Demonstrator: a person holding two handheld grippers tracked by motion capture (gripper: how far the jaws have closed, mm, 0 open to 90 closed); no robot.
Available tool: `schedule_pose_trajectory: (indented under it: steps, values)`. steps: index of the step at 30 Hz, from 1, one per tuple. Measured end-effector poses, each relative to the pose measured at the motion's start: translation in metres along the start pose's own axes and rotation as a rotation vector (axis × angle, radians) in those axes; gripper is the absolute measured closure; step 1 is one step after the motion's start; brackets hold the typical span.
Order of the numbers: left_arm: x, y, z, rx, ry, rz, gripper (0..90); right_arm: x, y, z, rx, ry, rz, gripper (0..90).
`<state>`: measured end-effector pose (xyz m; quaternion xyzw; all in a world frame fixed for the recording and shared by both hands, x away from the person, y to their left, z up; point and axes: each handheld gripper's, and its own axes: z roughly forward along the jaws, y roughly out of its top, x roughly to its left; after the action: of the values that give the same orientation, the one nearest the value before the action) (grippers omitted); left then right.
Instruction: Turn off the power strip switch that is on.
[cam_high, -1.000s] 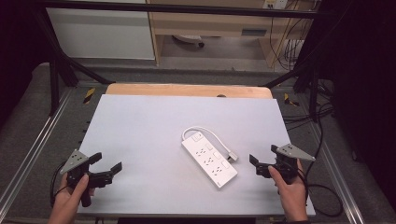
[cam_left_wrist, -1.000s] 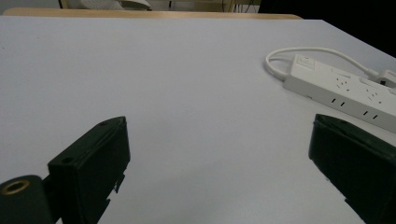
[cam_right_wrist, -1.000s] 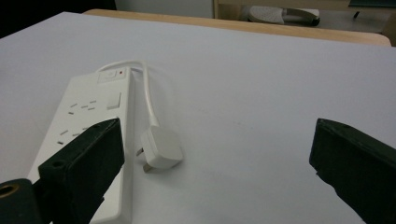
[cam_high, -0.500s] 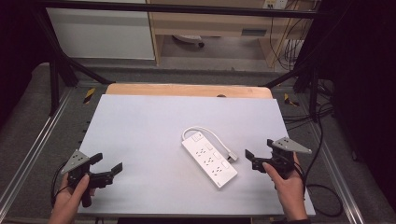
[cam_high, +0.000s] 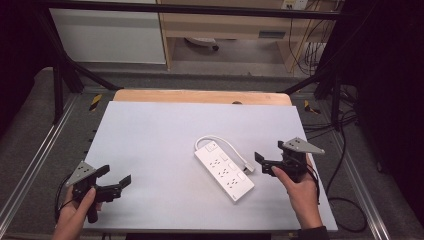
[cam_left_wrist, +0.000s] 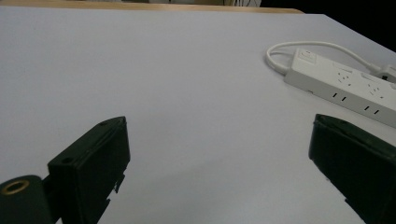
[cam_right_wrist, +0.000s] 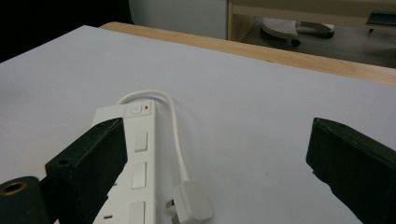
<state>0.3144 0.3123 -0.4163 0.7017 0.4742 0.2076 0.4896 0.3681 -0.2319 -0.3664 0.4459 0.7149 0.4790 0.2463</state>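
Two grippers, fingers spread, nothing held. Right gripper (cam_high: 264, 161) just right of power strip (cam_high: 224, 171) (plug (cam_right_wrist: 191, 204) alongside); left gripper (cam_high: 116, 178) near-left on tabletop (cam_high: 165, 130).

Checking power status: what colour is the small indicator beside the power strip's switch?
Red, on the power strip; clearest in the right gripper view.

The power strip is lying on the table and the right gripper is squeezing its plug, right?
Not quite. The power strip does lie on the table, but the right gripper is open and only near the plug. The right gripper view shows its jaws wide apart, with the plug lying free between them.
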Motion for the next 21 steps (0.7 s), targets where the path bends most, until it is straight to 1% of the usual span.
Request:
schedule_pose_trajectory:
  steps: [5,9,16,21]
  values:
    - [0.000,0.000,-0.001,0.000,0.003,0.000,5.3,0.004,0.005,0.007,0.004,0.016,-0.014,4.7]
    - [0.000,0.000,0.000,0.002,-0.001,0.002,5.3,0.008,0.011,0.012,-0.007,0.030,-0.018,7.0]
    - [0.000,0.000,0.000,0.006,0.001,0.001,5.3,0.011,0.019,0.016,-0.017,0.028,-0.024,12.7]
    - [0.000,0.000,0.000,0.004,0.000,0.002,5.3,0.013,0.024,0.018,-0.020,0.032,-0.025,13.0]
